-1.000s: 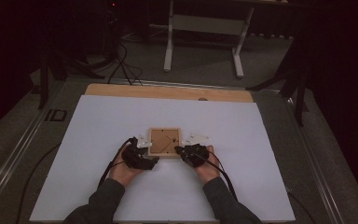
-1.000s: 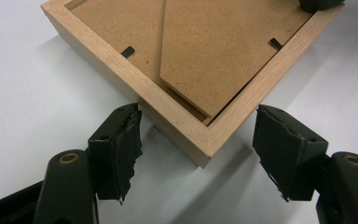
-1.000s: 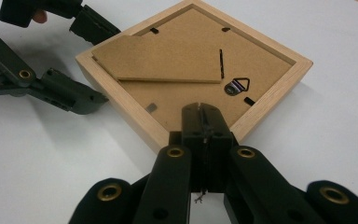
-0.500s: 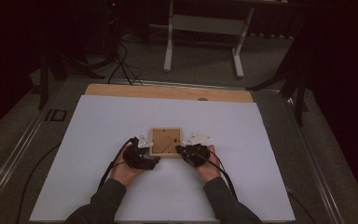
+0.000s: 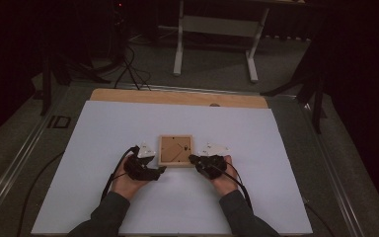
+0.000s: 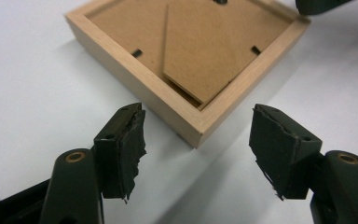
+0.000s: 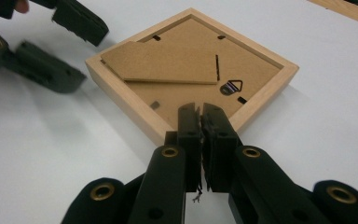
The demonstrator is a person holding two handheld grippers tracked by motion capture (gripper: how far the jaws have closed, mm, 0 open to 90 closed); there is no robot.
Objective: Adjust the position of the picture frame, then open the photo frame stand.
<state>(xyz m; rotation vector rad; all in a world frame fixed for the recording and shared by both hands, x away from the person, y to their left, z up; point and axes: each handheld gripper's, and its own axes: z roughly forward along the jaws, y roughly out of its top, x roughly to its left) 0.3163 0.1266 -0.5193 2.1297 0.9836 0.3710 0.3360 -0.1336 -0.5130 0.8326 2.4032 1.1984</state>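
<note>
At mid-frame in the high view, our frame [image 5: 175, 150] lies face-down on the white counter [image 5: 276, 148], between both hands. Our left hand-held gripper [image 6: 198, 135] stands spread, astride the near corner without touching it. Our right hand-held gripper [image 7: 201, 122] is pressed nearly together at the opposite corner; whether it pinches the rim we cannot tell. We judge the smooth pale wood could skid or twist if nudged unevenly. The thin fibreboard stand [image 7: 168, 63] could lift or snag.
</note>
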